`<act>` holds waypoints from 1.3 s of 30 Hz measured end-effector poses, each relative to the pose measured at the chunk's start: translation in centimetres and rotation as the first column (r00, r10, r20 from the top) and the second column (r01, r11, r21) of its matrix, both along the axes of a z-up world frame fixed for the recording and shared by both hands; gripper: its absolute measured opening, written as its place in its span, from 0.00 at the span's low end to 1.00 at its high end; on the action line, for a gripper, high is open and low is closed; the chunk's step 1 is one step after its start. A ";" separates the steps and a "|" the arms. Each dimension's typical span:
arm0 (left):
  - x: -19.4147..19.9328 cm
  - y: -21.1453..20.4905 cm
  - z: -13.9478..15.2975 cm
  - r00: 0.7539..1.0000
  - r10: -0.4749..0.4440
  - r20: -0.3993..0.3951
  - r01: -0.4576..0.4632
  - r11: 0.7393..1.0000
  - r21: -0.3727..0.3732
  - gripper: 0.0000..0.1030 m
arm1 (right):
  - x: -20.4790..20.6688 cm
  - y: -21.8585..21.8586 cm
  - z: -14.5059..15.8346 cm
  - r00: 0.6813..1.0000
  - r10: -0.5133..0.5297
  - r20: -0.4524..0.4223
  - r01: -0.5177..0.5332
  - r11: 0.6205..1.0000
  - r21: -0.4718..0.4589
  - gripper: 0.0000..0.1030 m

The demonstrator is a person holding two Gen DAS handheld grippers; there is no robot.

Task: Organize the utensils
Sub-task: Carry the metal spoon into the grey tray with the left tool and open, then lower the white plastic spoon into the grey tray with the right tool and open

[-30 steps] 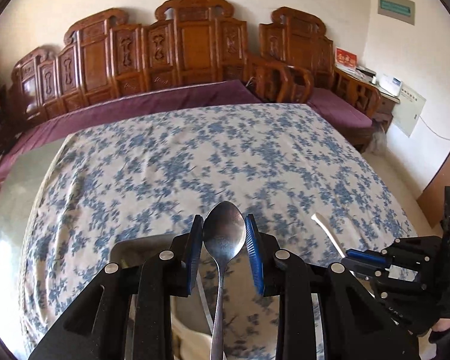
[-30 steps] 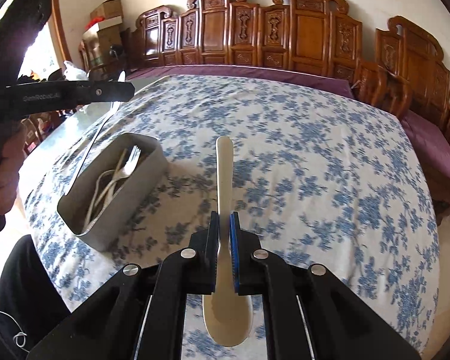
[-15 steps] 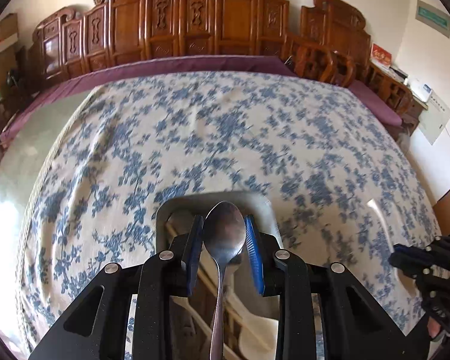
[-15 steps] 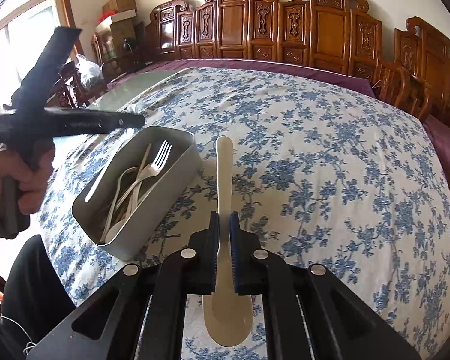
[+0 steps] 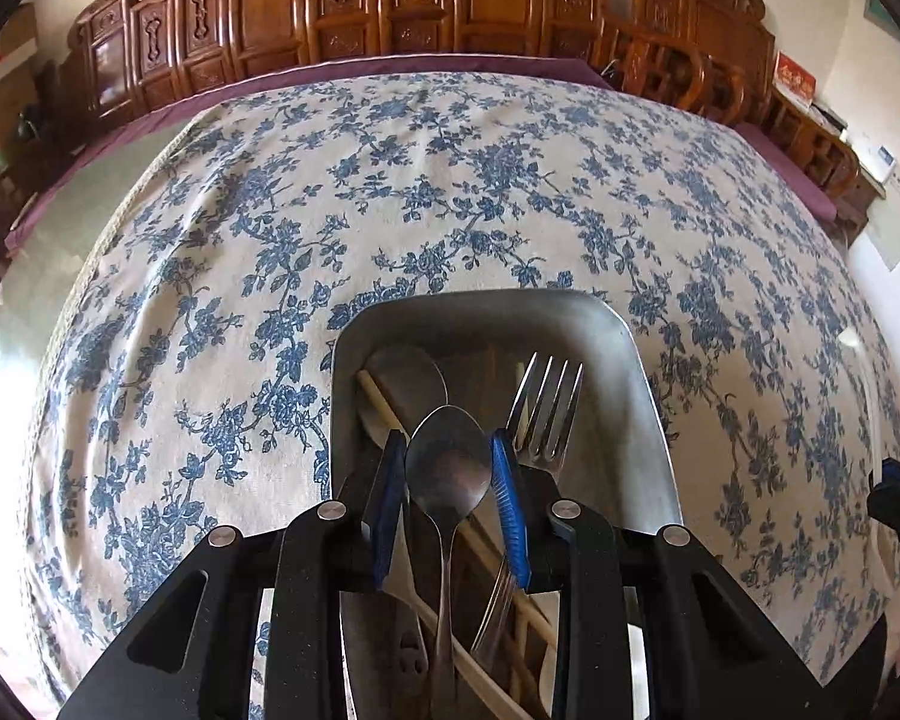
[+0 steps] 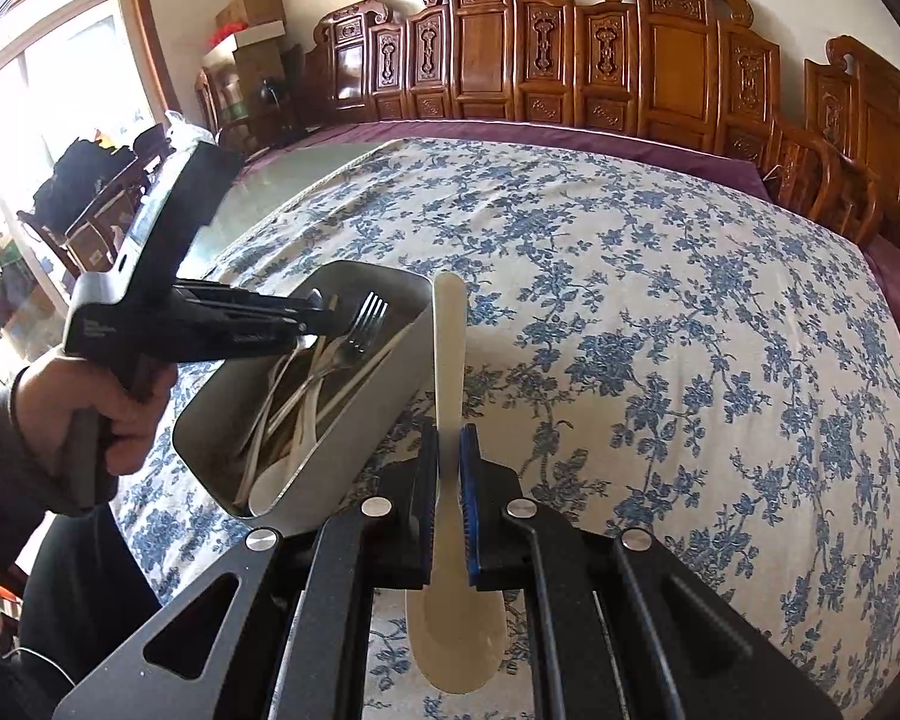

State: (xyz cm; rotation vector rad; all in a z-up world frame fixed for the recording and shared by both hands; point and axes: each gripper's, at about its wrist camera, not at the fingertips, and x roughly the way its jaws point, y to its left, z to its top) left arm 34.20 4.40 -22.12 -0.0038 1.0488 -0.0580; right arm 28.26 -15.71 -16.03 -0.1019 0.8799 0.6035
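A metal spoon is held between the blue pads of the left gripper, bowl forward and handle running back between the fingers. The pads sit at either side of the spoon's bowl, with a slight gap visible on each side, so a firm clamp cannot be confirmed from the left wrist view; the spoon is nonetheless carried there. It is positioned directly above the grey metal container, over the near half of its opening.

Inside the container a fork is seen with its tines toward the far wall, to the right of the held spoon. A second spoon lies in the far left corner of the container, and a pale chopstick runs diagonally across its floor. More pale utensils are heaped at the container's near end, seen in the right wrist view.

Just to the right of the container, a white plastic spoon is clamped by its handle in the right gripper, the jaws closed tight on it, the bowl toward the camera and the handle tip pointing away beside the container's far corner.

The container rests on a blue-flowered tablecloth. Beyond the cloth, past the container, carved wooden benches with purple cushions stand along the wall.
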 end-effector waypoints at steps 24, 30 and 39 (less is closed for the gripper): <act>-5.2 5.5 6.6 0.990 0.016 0.142 -0.018 1.000 0.009 0.32 | 0.7 9.2 0.6 0.998 0.066 -0.023 -0.065 0.997 0.034 0.09; -6.2 7.2 7.1 0.987 0.036 0.157 -0.037 0.999 0.006 0.33 | 1.5 11.9 -0.3 0.996 0.066 -0.062 -0.063 0.997 0.051 0.09; -6.9 8.5 6.9 0.986 0.057 0.155 -0.057 0.998 -0.001 0.33 | 3.7 14.6 -2.2 0.987 0.025 -0.157 -0.011 0.996 0.091 0.09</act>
